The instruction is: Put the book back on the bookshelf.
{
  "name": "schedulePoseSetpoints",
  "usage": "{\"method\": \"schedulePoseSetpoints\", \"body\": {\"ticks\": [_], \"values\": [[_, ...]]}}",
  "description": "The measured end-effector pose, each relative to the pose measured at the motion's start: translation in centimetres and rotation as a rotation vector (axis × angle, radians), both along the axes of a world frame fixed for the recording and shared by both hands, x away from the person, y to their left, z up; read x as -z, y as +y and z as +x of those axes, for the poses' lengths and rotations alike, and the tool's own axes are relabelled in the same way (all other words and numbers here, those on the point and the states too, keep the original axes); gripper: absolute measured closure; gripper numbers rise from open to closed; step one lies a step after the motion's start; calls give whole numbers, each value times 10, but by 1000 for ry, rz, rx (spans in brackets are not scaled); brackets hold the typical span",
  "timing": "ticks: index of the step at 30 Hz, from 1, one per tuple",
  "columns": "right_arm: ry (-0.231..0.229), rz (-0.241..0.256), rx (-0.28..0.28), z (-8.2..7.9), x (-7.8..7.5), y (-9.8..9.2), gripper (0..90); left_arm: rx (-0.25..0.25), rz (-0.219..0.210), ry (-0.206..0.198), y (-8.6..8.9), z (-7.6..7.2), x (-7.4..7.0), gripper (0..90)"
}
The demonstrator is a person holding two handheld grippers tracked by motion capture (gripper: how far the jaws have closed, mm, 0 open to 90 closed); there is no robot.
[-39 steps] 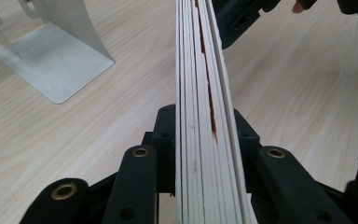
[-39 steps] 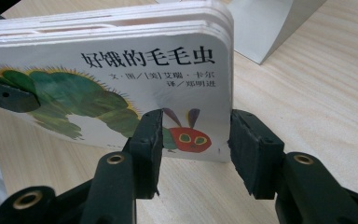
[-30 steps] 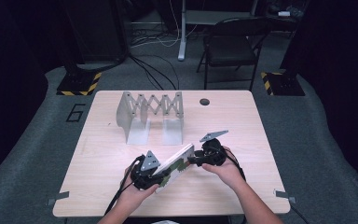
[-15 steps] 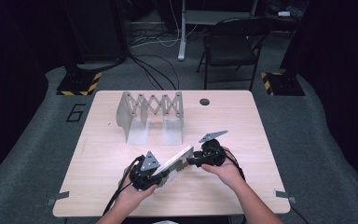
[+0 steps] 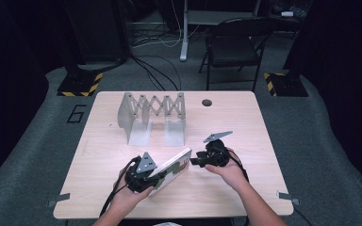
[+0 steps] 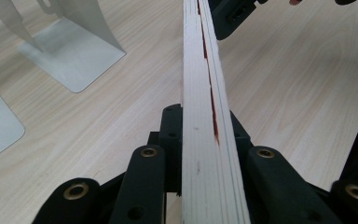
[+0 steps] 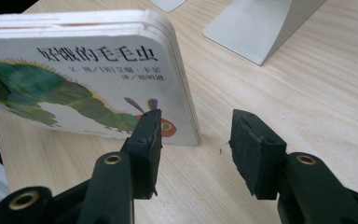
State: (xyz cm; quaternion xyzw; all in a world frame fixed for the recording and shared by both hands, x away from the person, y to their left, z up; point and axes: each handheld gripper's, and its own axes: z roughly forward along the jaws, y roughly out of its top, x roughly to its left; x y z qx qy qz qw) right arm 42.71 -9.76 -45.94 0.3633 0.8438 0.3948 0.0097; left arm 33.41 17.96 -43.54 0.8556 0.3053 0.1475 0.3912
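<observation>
A board book (image 5: 174, 168) with a green caterpillar on its white cover (image 7: 74, 88) stands on its long edge, low over the table's front. My left gripper (image 5: 154, 177) is shut on its near end. In the left gripper view the book's page edge (image 6: 200, 60) runs straight up between the two jaws of that gripper (image 6: 204, 119). My right gripper (image 5: 194, 161) is open at the book's far end. In the right gripper view its jaws (image 7: 193, 128) are spread on either side of the cover's lower corner and hold nothing.
A silver expanding rack (image 5: 153, 113) with flat metal feet (image 6: 70, 51) stands at the back middle of the wooden table (image 5: 245, 122). Behind it is a round black hole (image 5: 207, 102). A folding chair (image 5: 233, 47) stands beyond the table.
</observation>
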Motion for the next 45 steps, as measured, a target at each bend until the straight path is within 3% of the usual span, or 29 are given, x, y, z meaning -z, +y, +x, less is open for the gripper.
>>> {"method": "schedulePoseSetpoints", "body": {"ticks": [13, 24, 45], "values": [[9, 7, 17, 1, 2, -4, 525, -58, -43, -13, 21, 2, -12, 759], [5, 0, 16, 3, 4, -6, 521, -106, -55, -41, 42, 5, -22, 759], [23, -6, 34, 3, 6, -8, 519, -278, -101, -87, 96, 15, -35, 758]]}}
